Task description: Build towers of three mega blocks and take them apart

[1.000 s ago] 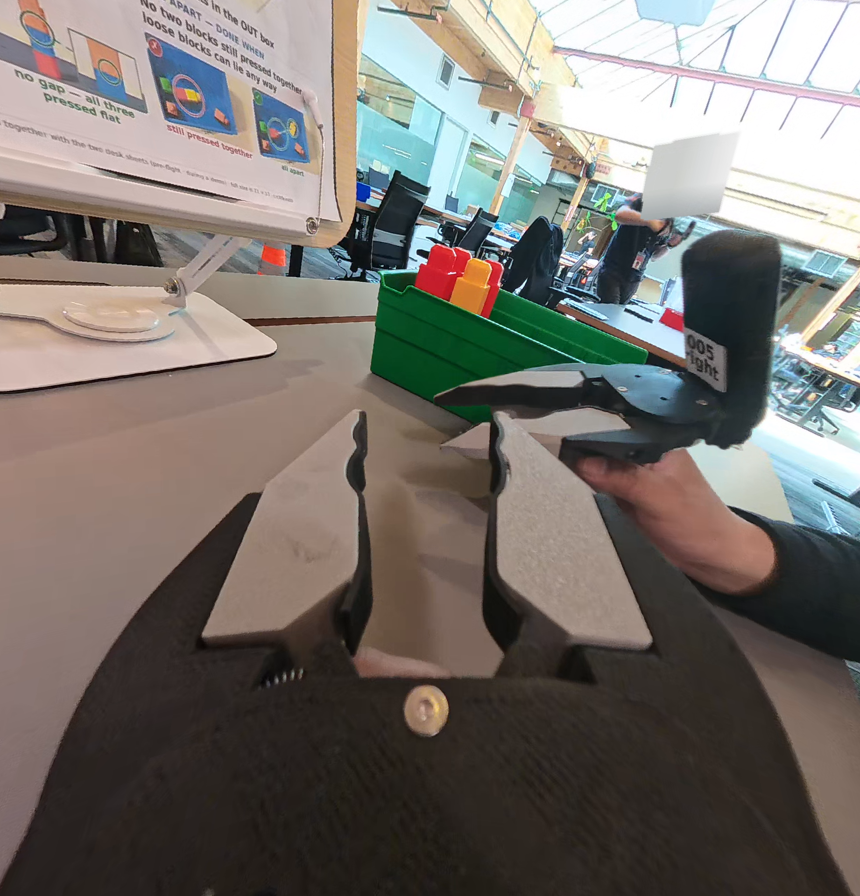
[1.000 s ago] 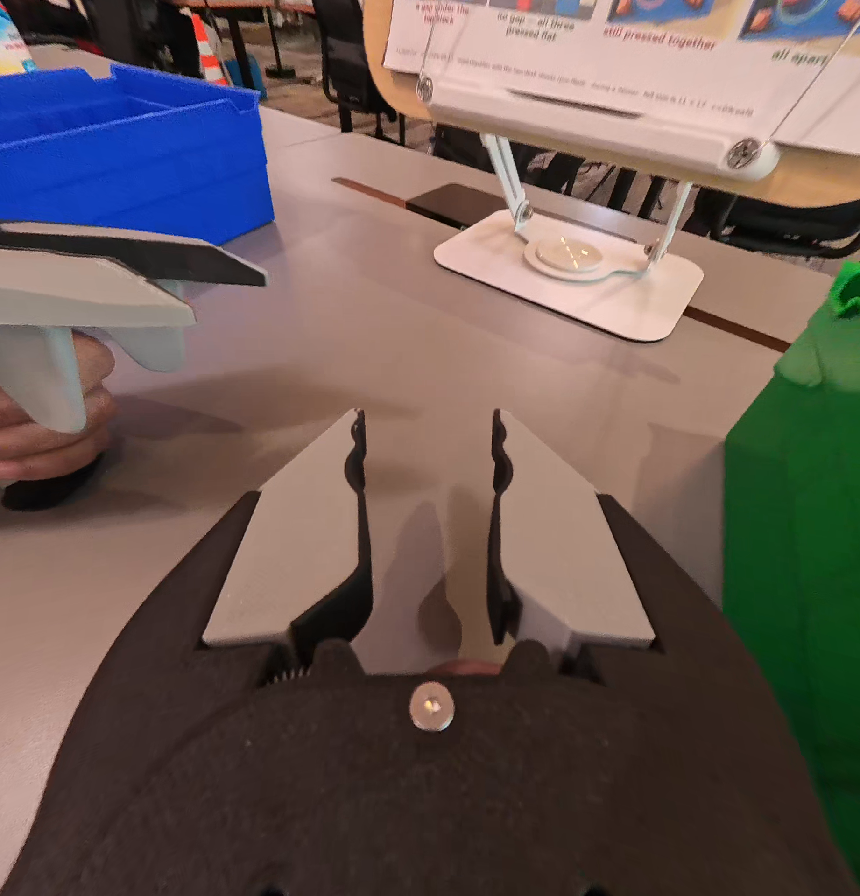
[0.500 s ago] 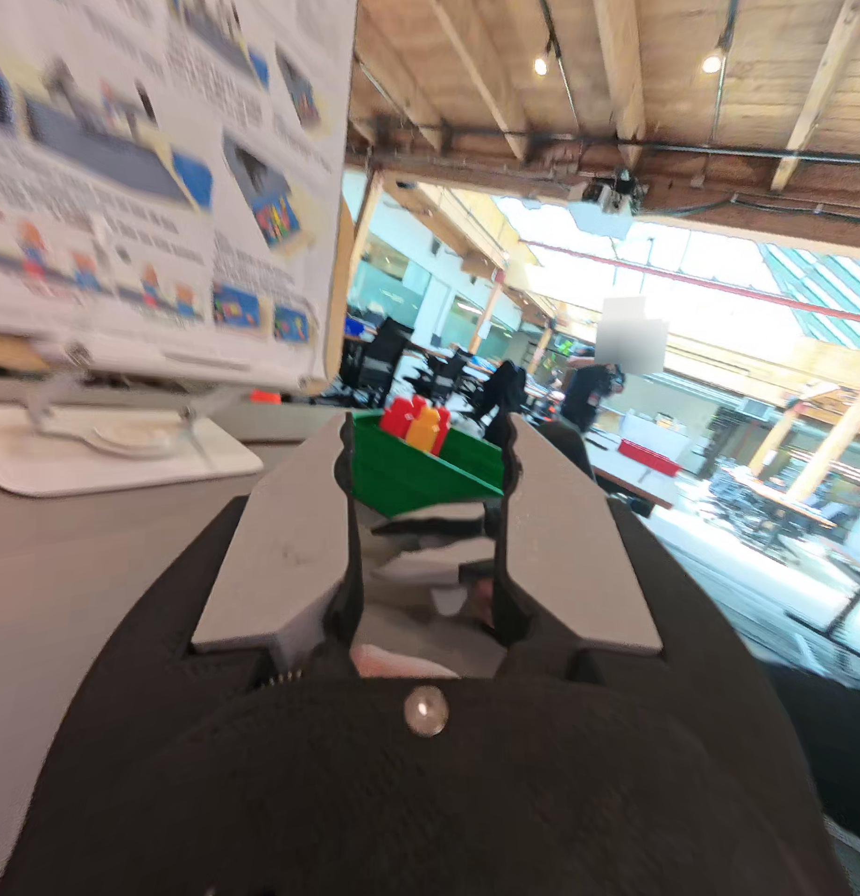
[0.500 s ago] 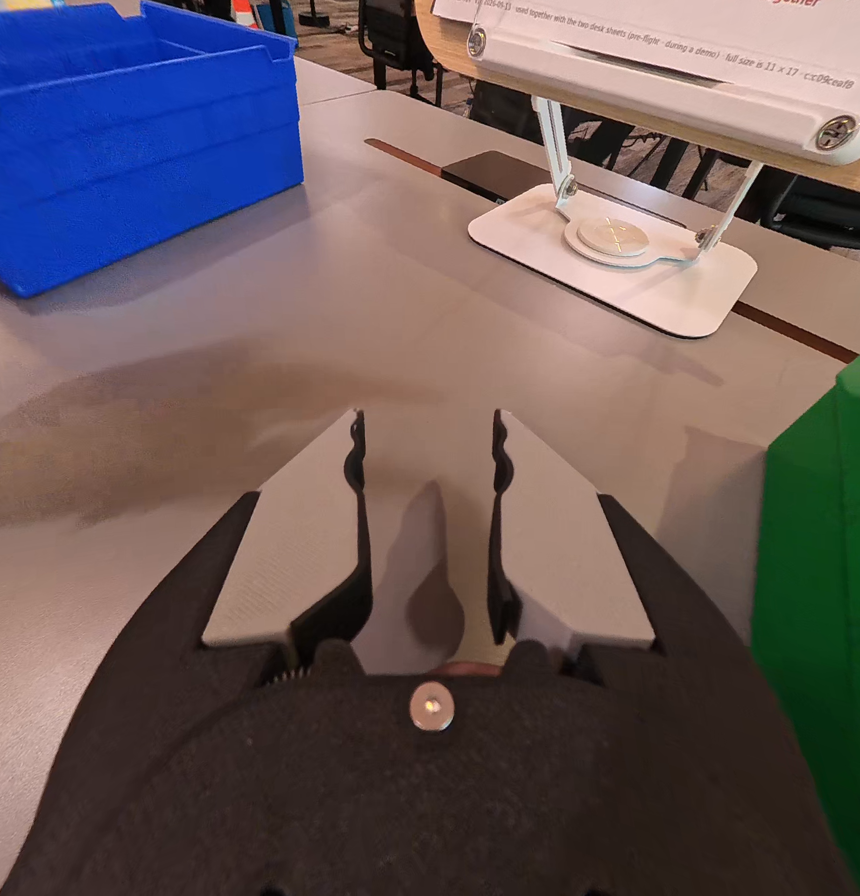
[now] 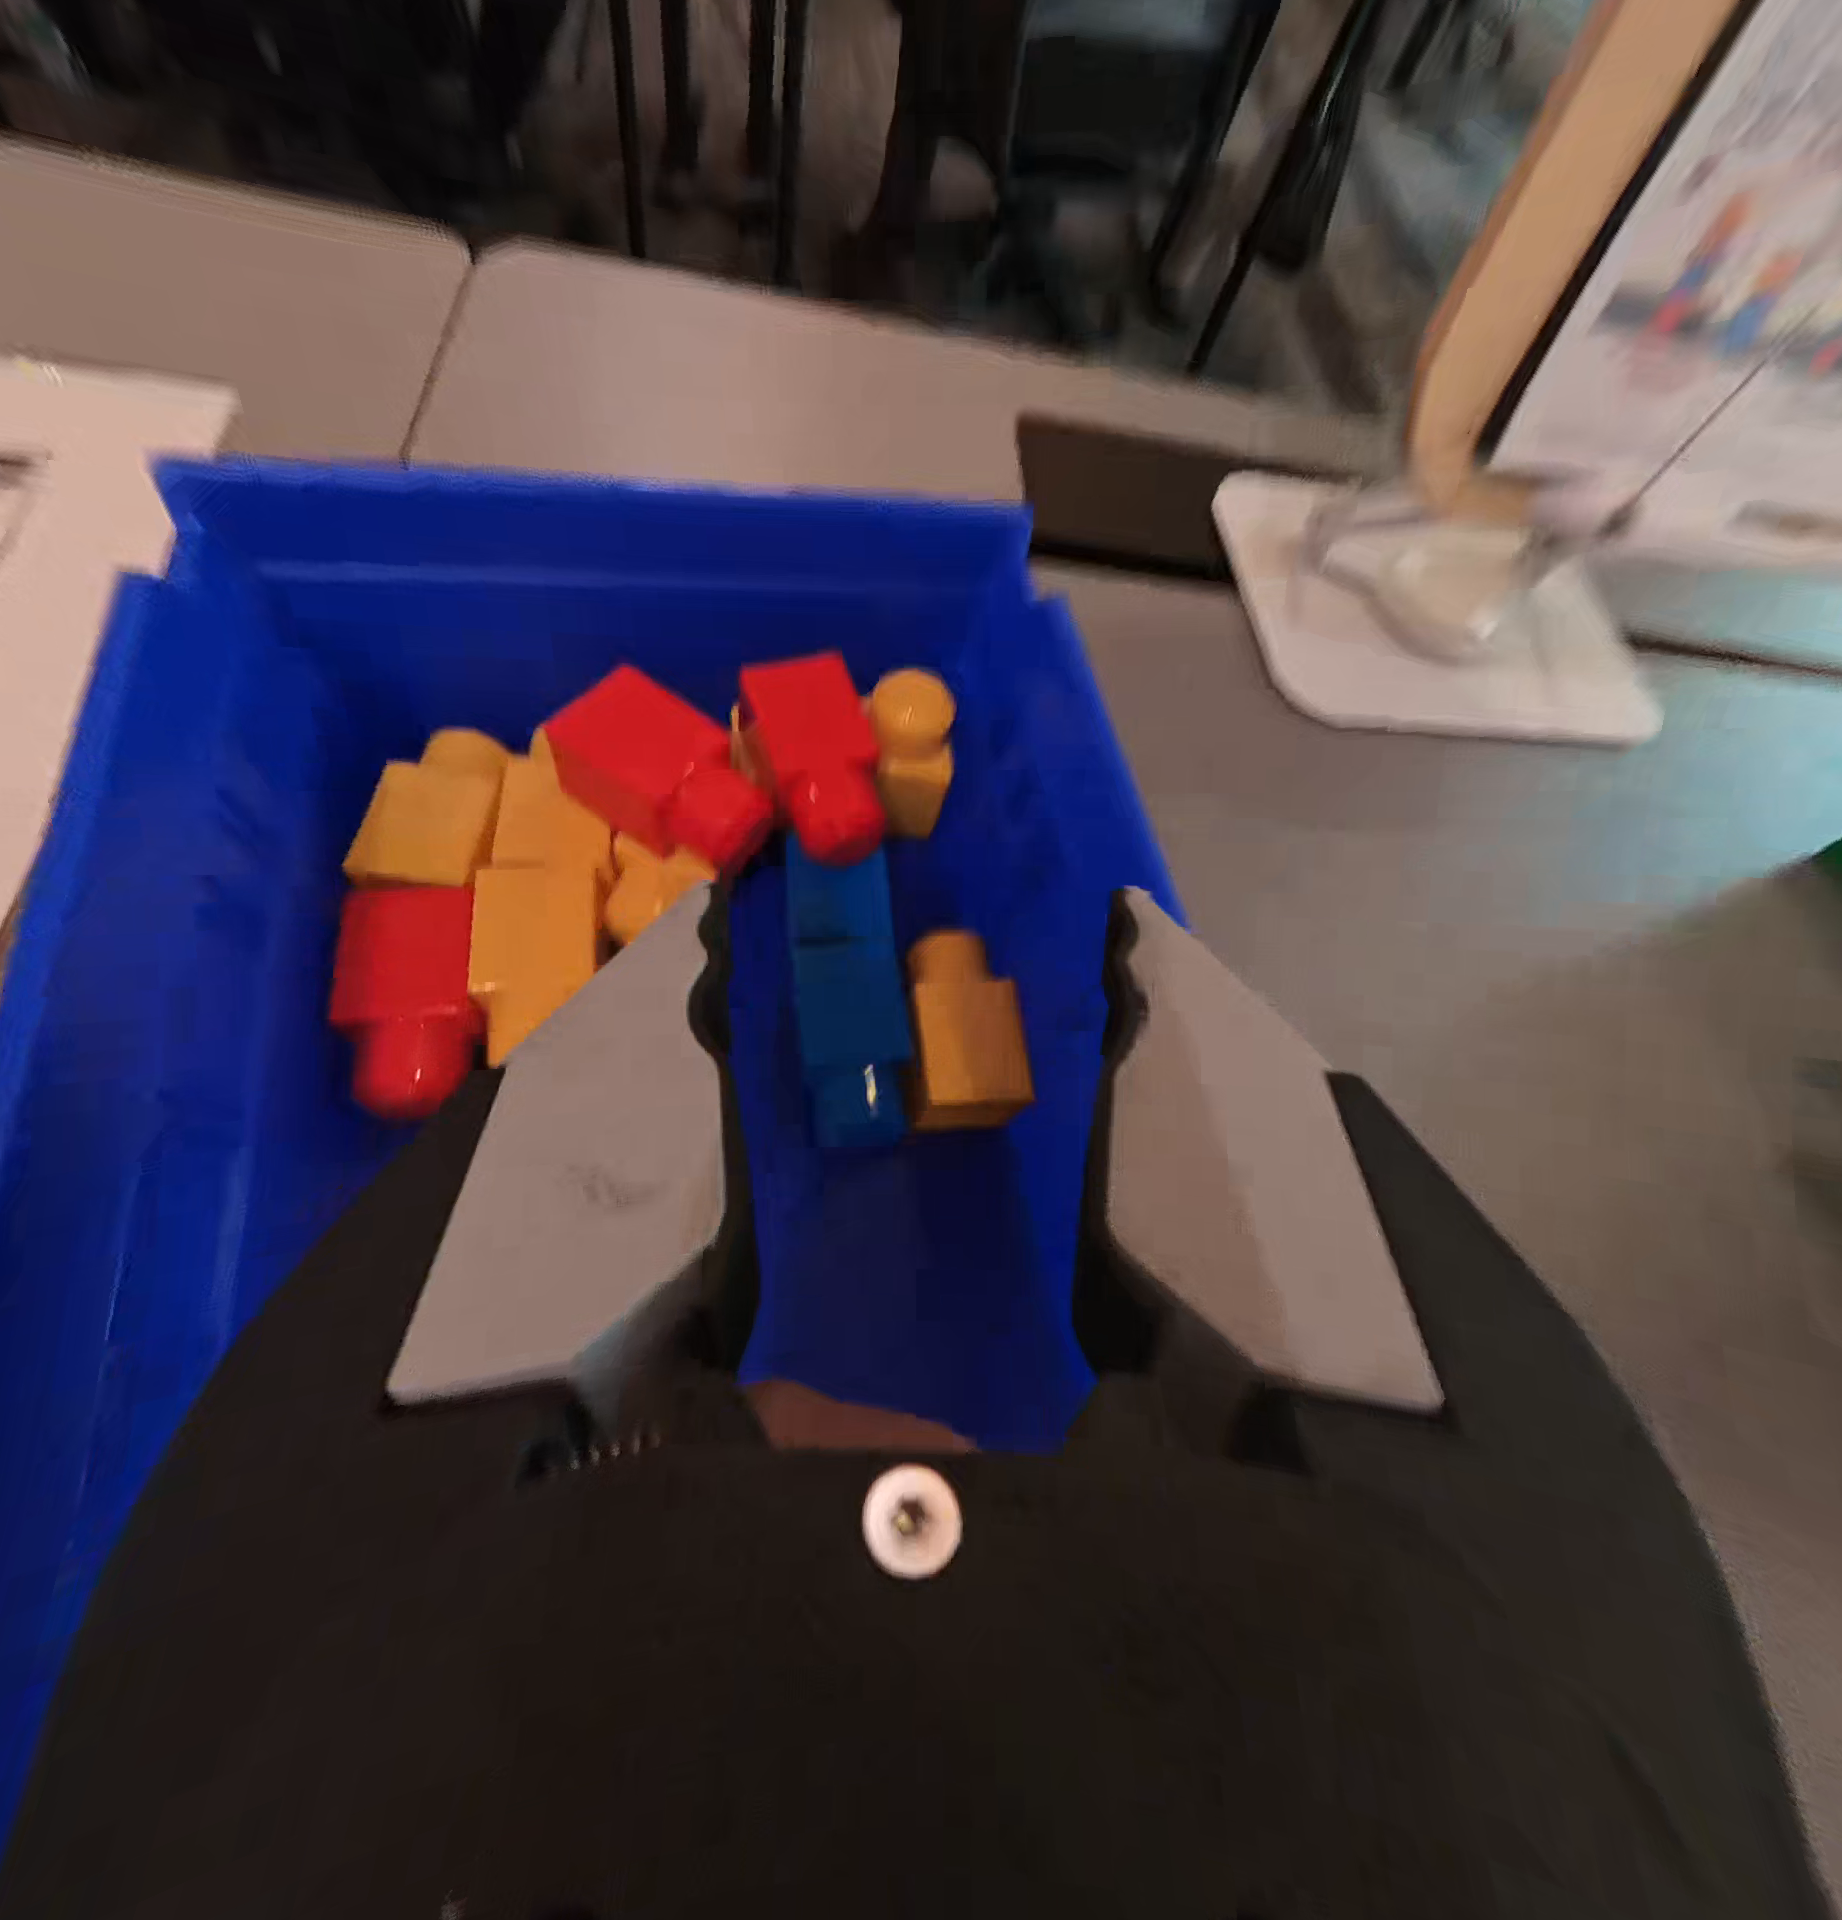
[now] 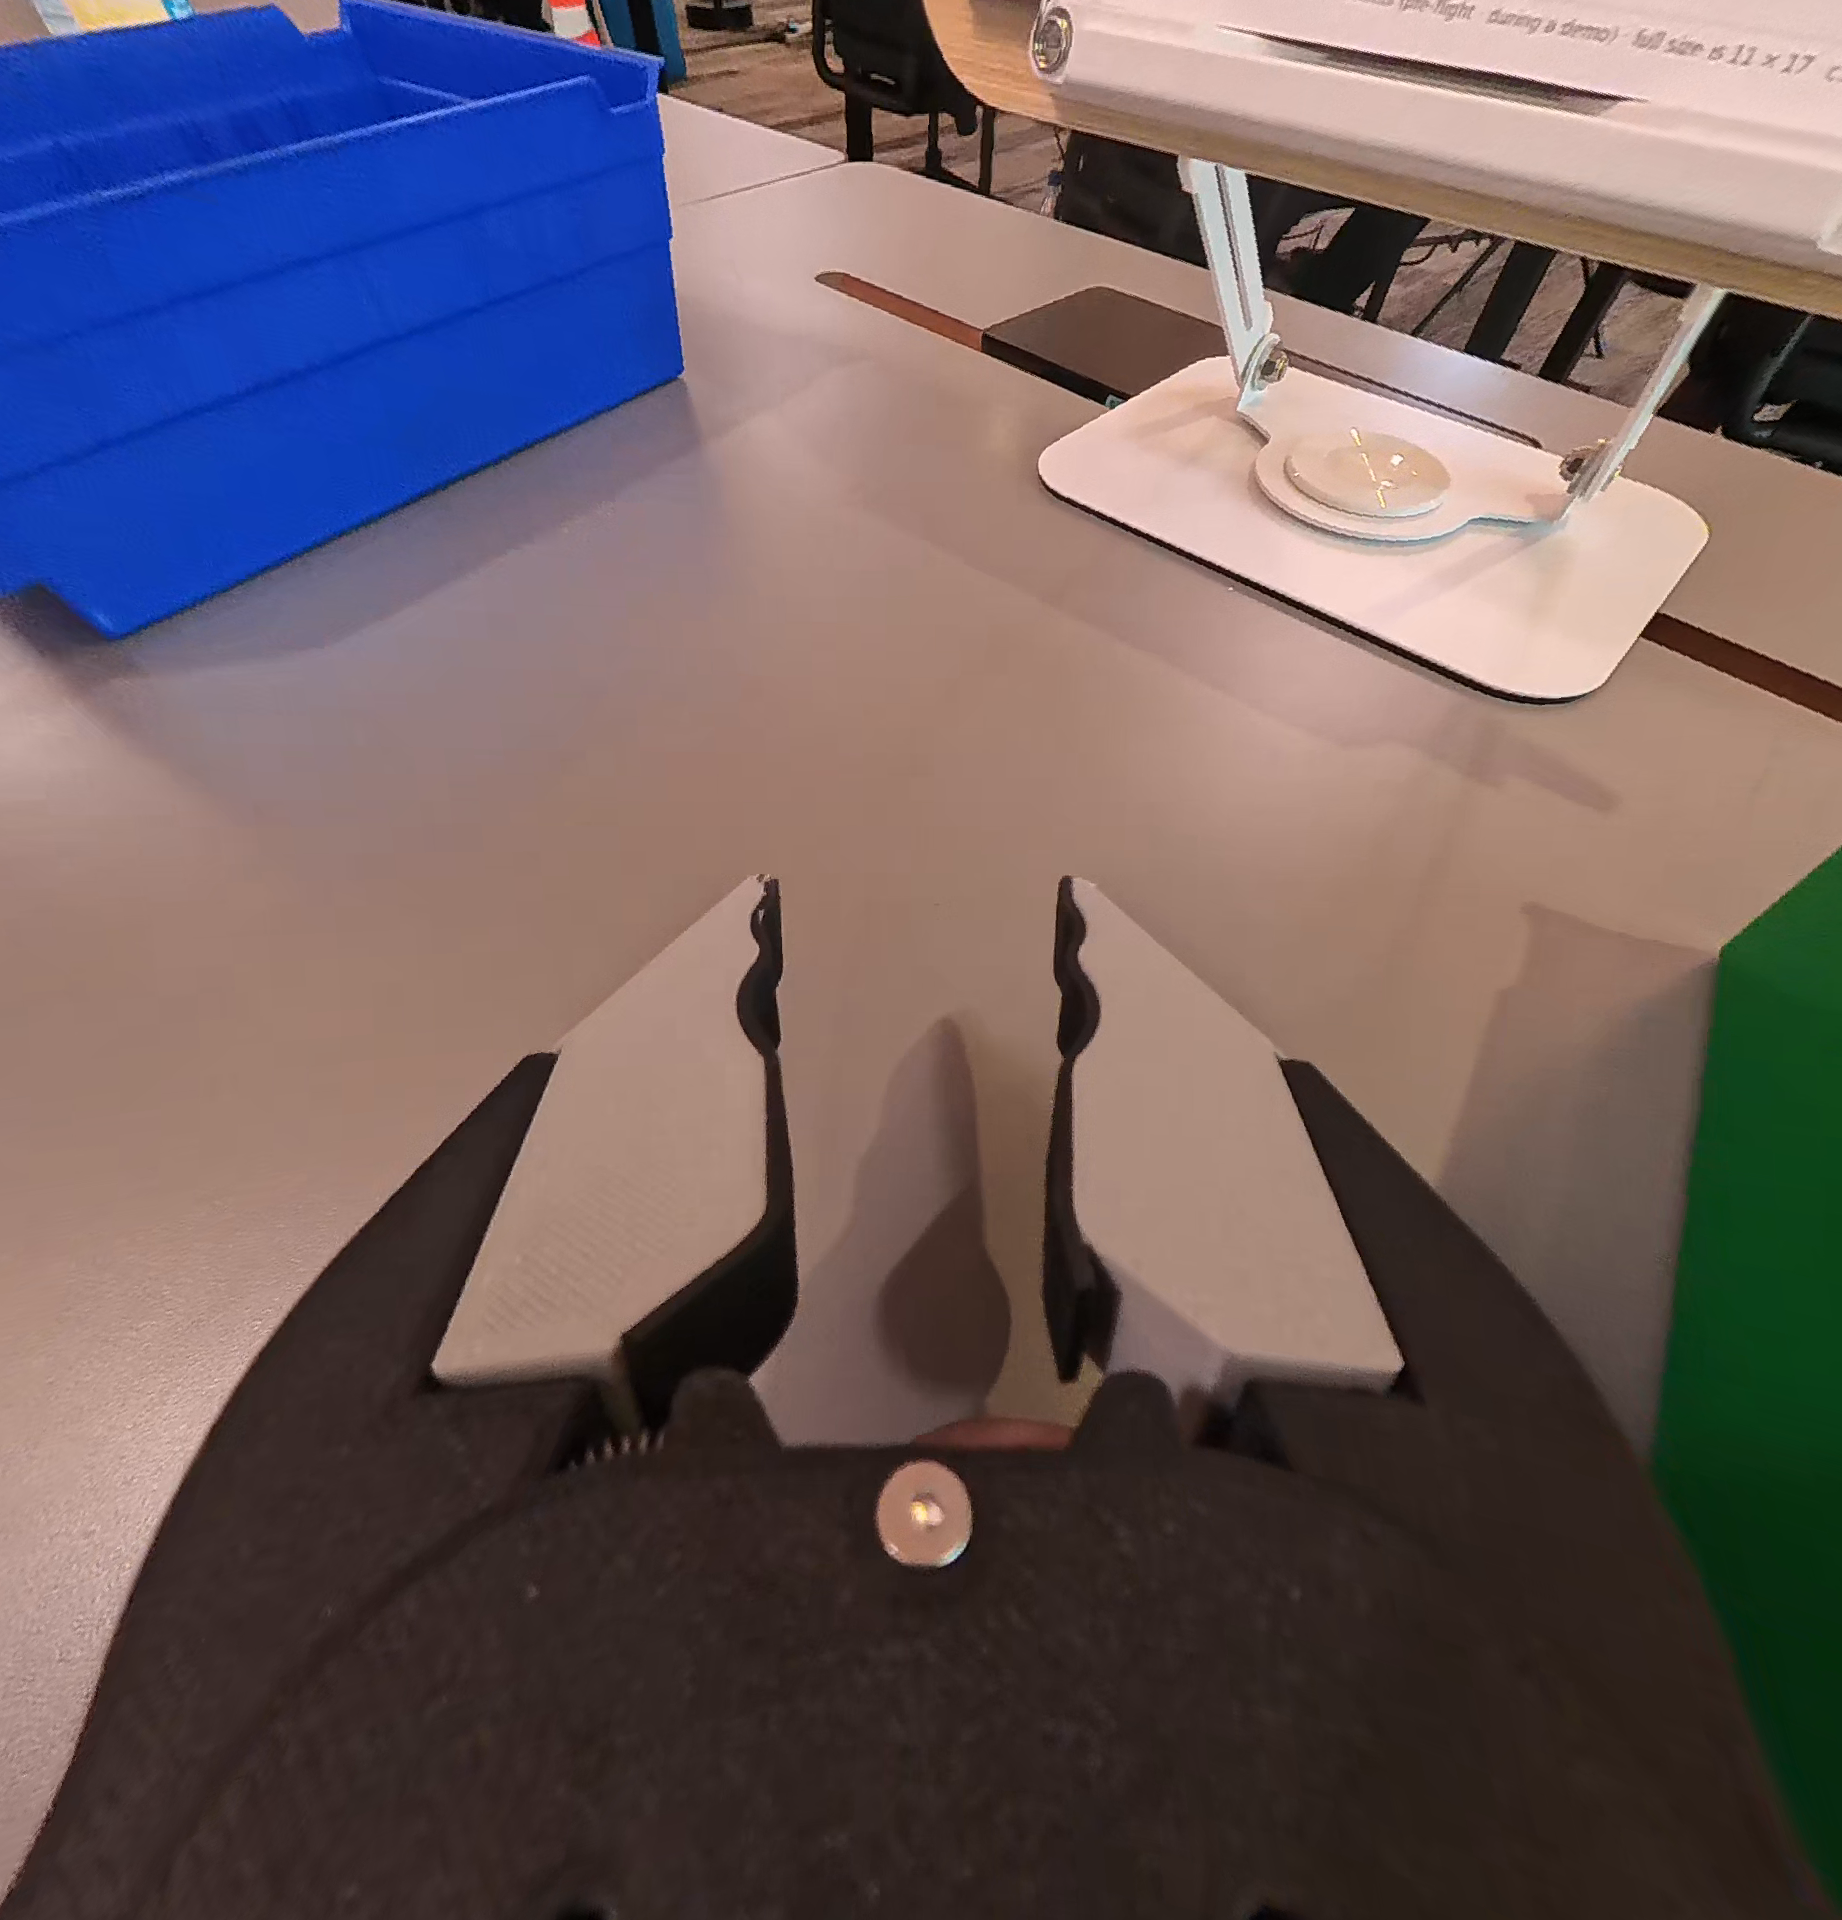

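Right wrist view: grey table [image 6: 896,675] bearing blue bin [image 6: 304,312].

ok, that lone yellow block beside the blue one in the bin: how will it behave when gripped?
The yellow block looks like hard moulded plastic, so probably stiff and light. Its glossy, flat sides may slip under a skewed pinch. Lying on its side against the blue block, it may scoot rather than roll.

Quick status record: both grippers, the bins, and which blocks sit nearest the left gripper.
left gripper: open, empty, over the blue bin
right gripper: open, empty, low over the table
blue bin contents: loose red, orange and blue blocks
nearest blocks: blue block with orange block beside it, between the fingers in view
green bin: at right edge, contents unseen
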Action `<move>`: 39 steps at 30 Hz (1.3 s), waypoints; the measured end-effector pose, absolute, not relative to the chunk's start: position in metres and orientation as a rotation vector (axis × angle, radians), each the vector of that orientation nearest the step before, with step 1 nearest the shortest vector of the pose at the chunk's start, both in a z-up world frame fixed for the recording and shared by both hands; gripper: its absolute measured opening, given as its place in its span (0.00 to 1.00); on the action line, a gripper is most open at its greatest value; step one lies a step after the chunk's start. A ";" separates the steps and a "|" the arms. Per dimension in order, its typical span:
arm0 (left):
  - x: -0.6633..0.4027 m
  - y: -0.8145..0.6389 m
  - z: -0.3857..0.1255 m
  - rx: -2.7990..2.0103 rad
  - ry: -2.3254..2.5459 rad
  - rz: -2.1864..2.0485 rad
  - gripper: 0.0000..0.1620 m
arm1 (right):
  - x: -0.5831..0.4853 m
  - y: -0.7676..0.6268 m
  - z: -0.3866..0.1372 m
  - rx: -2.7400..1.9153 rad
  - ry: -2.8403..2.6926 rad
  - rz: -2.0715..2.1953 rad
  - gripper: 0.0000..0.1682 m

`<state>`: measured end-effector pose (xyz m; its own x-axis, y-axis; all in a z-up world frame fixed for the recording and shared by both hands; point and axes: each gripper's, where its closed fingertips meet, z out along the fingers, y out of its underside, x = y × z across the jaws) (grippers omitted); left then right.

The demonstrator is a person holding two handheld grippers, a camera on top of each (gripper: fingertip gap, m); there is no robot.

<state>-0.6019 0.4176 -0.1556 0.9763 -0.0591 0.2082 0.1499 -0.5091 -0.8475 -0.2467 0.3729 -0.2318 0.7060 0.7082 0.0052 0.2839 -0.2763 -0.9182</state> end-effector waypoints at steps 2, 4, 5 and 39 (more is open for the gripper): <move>-0.605 0.416 -0.193 -2.239 0.003 -0.193 0.46 | -0.248 0.372 -0.233 -1.859 -0.787 0.495 0.30; -0.605 0.416 -0.219 -2.324 0.082 -0.115 0.46 | -0.248 0.372 -0.233 -1.857 -0.795 0.490 0.30; -0.606 0.418 -0.228 -2.345 0.110 -0.068 0.45 | -0.248 0.372 -0.233 -1.855 -0.794 0.487 0.30; -0.645 0.399 -0.251 -2.590 0.308 0.164 0.28 | -0.248 0.369 -0.234 -1.872 -0.795 0.525 0.29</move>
<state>-0.6446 0.3993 -0.2506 0.9668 -0.1863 -0.1750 -0.2493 -0.8380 -0.4853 -0.2477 0.3689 -0.2344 0.6903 0.7235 -0.0090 0.2920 -0.2900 -0.9114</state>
